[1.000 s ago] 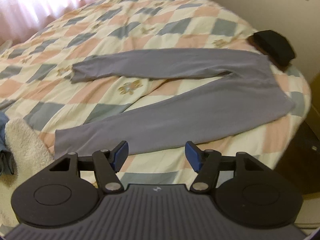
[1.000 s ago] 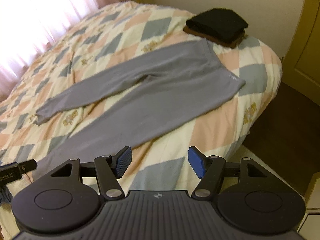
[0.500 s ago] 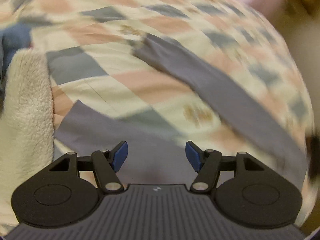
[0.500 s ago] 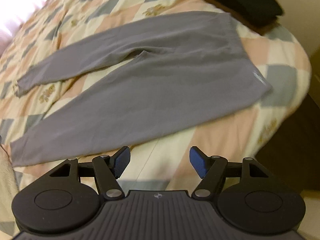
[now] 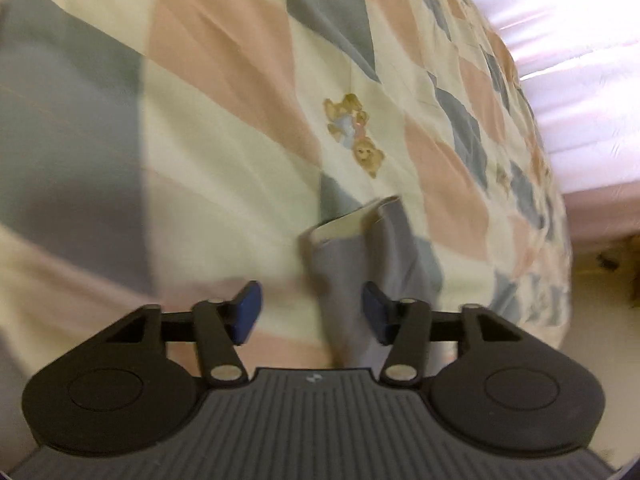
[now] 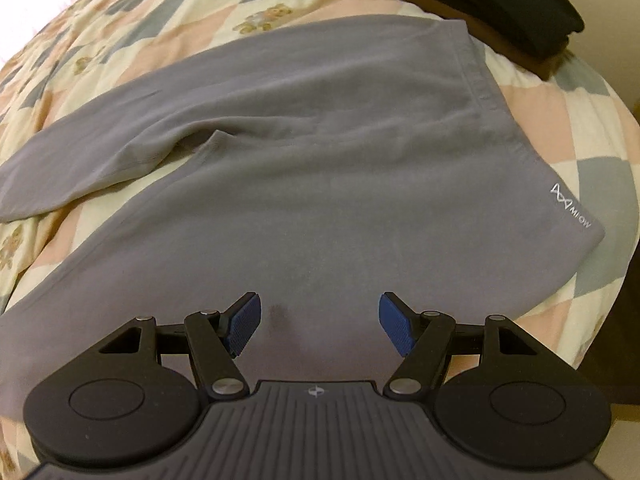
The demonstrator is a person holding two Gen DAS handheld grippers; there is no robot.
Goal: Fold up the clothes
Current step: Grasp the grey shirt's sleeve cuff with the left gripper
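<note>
- While closing, left gripper [image 5: 311, 312] straddles the near leg cuff [image 5: 352, 236] of the grey trousers [image 6: 320, 184], pads not yet pressing.
- Cuff runs lengthwise away, just right of centre between the jaws.
- Right gripper [image 6: 320, 326] released, hovering over the waist end, trousers flat on the quilt [image 6: 592, 120].

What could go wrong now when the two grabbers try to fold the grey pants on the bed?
1. The left gripper is closing, and the pant leg cuff sits off to one side between its pads, so it might pinch only an edge and let it slip.
2. The right gripper is open over flat cloth of the grey pants; it could grab the quilt too.
3. The folded dark clothes touch the waistband, so lifting might drag them.
</note>
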